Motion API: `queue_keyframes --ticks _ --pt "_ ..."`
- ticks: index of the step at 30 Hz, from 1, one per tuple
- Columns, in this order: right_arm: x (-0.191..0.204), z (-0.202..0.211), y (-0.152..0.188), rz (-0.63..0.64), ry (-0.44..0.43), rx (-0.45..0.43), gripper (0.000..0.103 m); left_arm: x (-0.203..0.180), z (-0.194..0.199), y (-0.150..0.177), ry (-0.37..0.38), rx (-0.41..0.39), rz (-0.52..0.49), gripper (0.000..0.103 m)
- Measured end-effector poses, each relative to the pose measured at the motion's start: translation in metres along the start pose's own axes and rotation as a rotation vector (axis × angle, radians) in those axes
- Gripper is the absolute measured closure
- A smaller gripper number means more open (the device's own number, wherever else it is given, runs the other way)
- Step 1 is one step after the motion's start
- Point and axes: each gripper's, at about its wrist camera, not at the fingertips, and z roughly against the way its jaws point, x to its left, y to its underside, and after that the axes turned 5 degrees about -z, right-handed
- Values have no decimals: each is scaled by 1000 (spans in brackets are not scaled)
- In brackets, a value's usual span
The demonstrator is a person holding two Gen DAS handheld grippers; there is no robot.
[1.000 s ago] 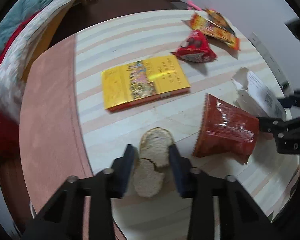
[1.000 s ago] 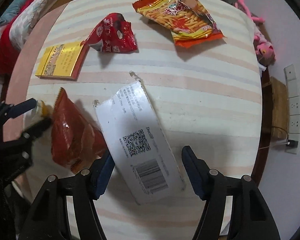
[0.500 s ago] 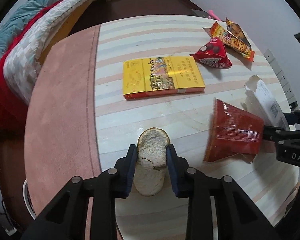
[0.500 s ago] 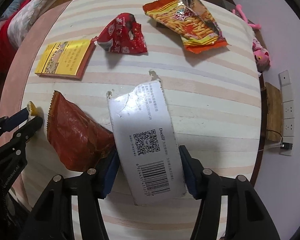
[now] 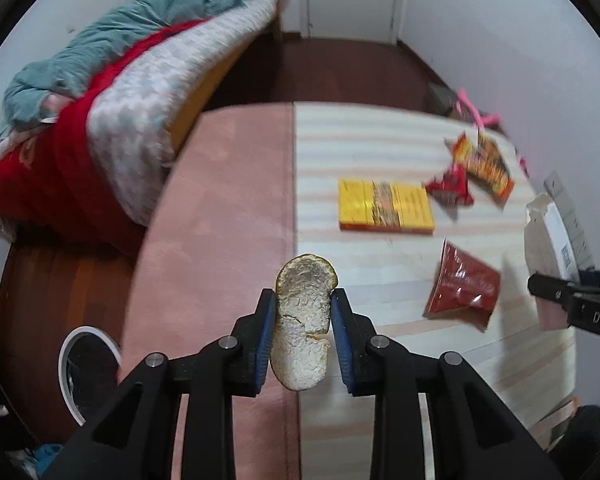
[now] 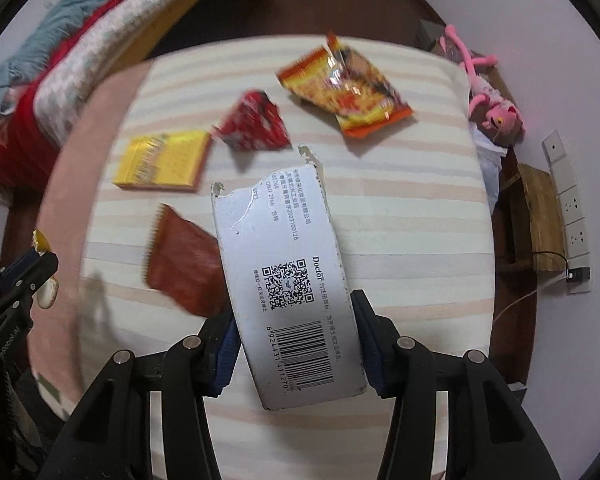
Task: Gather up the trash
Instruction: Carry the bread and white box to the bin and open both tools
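My left gripper [image 5: 303, 296] is shut on a piece of fruit peel [image 5: 304, 320], white pith toward the camera, held up above the table's pink part. My right gripper [image 6: 294, 312] is shut on a torn white carton [image 6: 276, 232] with a barcode and QR code, lifted off the striped cloth. On the table lie a dark red wrapper [image 6: 182, 264], a flat yellow box [image 6: 162, 160], a crumpled red wrapper [image 6: 254, 126] and an orange snack bag [image 6: 344, 92]. The left gripper [image 6: 40, 268] shows at the right wrist view's left edge.
The round table [image 5: 220, 220] is half pink, half striped. A white-rimmed bin [image 5: 86, 368] stands on the floor at lower left. A bed with blankets [image 5: 120, 100] is to the left. A pink plush toy [image 6: 488, 100] and wall sockets [image 6: 572, 208] are on the right.
The right jaws closed onto the white carton and lifted it. The left gripper rose with the peel and swung toward the table's pink side, bringing the bin into view.
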Motion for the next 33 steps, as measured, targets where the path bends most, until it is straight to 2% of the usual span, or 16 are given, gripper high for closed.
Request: queue_keyframes --ticks 5,8,13,17,21,25,29,33 --pt "37 41 -3 47 -74 -67 50 40 51 -7 -8 -92 53 78" --pt "74 62 -1 85 -129 -95 50 68 76 -8 -39 -140 74 78" --pt "153 87 12 172 -225 -116 50 134 121 4 -117 -201 132 78" --pt "223 91 26 239 -293 -110 50 190 140 24 -181 -208 193 79" --pt "298 79 43 302 -360 -66 50 254 142 52 -235 -175 278 79" --pt "366 53 63 355 -402 6 50 309 126 84 -252 -119 367 79" --pt "437 9 88 416 -399 103 50 366 92 121 -212 -40 499 79" --pt "492 -50 109 458 -369 221 50 425 42 164 -132 78 656 79"
